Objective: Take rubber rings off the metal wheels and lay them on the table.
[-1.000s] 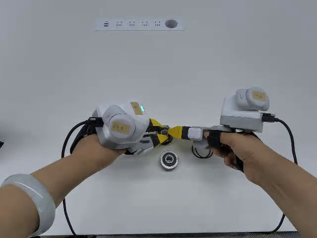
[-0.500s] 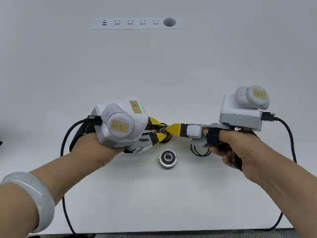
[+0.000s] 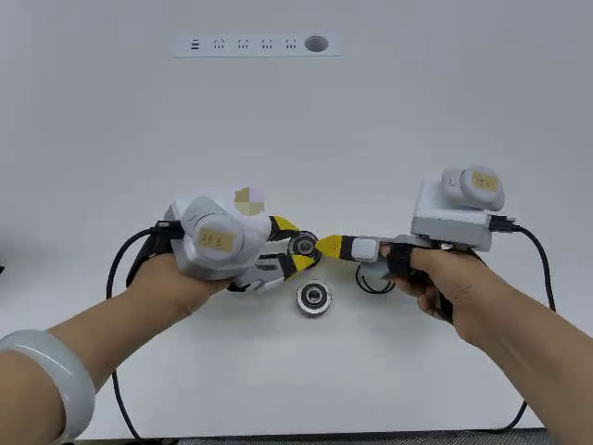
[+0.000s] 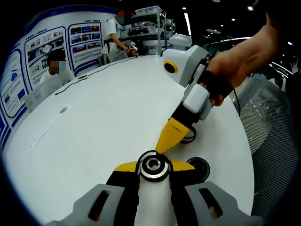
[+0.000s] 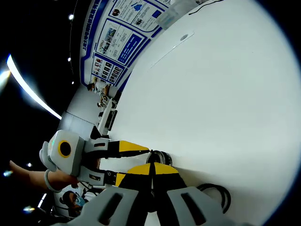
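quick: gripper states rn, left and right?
Left gripper: shut on a metal wheel.
Right gripper: jaws shut, tip at that wheel's rim; whether it pinches anything cannot be told.

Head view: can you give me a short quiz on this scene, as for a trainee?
1. True or false: the left gripper holds a metal wheel between its jaws.
2. Where does the second wheel lie? A) on the table B) in a drawer C) on a chair
3. Fill in: the loose rubber rings on the table are ___ in colour.
Key: 1 true; 2 A; 3 black.
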Tool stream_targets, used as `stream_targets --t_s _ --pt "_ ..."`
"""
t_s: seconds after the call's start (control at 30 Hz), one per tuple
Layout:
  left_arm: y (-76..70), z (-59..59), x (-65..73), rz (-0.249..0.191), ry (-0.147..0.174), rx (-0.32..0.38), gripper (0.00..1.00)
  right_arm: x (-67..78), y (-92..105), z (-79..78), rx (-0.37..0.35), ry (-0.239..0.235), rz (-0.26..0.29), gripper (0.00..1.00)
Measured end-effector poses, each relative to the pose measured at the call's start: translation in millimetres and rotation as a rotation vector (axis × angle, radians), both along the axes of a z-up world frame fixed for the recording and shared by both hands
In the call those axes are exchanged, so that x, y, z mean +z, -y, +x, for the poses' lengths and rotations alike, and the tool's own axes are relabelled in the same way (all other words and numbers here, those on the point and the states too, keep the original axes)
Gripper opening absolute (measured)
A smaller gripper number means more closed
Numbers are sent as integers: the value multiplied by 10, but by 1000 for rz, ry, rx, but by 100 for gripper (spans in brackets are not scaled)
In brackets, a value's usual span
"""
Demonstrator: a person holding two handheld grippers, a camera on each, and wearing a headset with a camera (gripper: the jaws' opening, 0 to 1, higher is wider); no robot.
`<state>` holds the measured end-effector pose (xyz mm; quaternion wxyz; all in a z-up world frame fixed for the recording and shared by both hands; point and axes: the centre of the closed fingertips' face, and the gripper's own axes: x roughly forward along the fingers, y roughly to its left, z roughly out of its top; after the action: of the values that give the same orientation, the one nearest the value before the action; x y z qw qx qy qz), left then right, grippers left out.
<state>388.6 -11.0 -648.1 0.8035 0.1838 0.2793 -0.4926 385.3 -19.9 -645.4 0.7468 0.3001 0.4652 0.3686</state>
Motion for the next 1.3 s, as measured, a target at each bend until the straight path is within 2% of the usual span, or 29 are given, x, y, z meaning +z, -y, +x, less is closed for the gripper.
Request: stream_targets --t_s 0.37,0.6,0.87,1.1,1.3 --pt "-83 -16 -24 12 -3 14 29 67 -31 -14 8 6 19 2" --pt "-138 -34 -43 18 -6 22 32 206 -58 -52 6 16 47 2" --pt "-201 -44 -55 23 -9 36 36 302 -49 -111 8 31 67 2" --pt "-243 -47 -54 20 -10 51 37 316 11 -205 1 28 78 2" --pt "-257 -60 -57 17 -14 57 36 238 158 -267 -23 14 67 2"
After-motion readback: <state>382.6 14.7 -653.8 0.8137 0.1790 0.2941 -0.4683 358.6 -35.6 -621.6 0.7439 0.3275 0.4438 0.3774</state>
